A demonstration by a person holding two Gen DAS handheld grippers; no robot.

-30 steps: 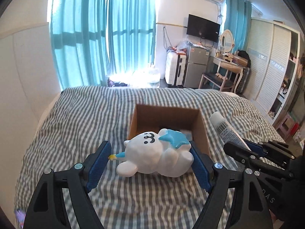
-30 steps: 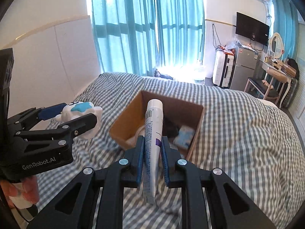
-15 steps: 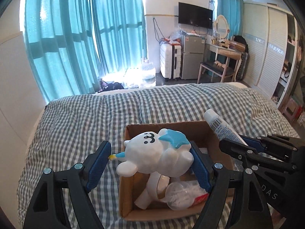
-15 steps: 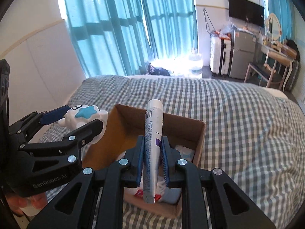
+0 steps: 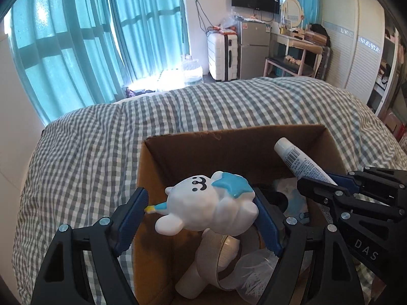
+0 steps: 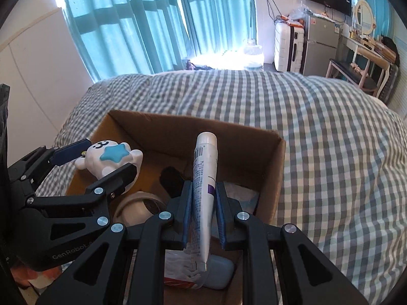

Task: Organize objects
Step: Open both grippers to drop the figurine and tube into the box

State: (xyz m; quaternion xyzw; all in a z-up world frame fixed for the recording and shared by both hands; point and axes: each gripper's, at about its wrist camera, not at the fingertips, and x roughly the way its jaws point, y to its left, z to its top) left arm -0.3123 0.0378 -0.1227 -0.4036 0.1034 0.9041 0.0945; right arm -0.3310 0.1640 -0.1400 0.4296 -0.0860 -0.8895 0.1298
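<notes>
The left gripper (image 5: 201, 218) holds a white toy (image 5: 207, 207) with a blue star on it. Its blue pads press on both sides of the toy. In the left view the toy hangs in the middle of the frame, over the left part of the open box (image 5: 229, 137).

The right gripper (image 6: 203, 207) is shut tight on a white tube (image 6: 204, 175). In the right view the tube stands up in the middle of the frame, cap end up, over the middle of the box.

The box sits on a checked bed (image 6: 330, 127). It already has things inside: a roll of tape (image 6: 134, 207), a plastic bag and a pale blue thing in the lower part.

This looks like the drop-in step. Both things are above the box but not yet in it.

Next, I think each hand should go a bit lower, then let go. The toy looks hard, so it is best set down gently on an open spot, not on the tape roll.
</notes>
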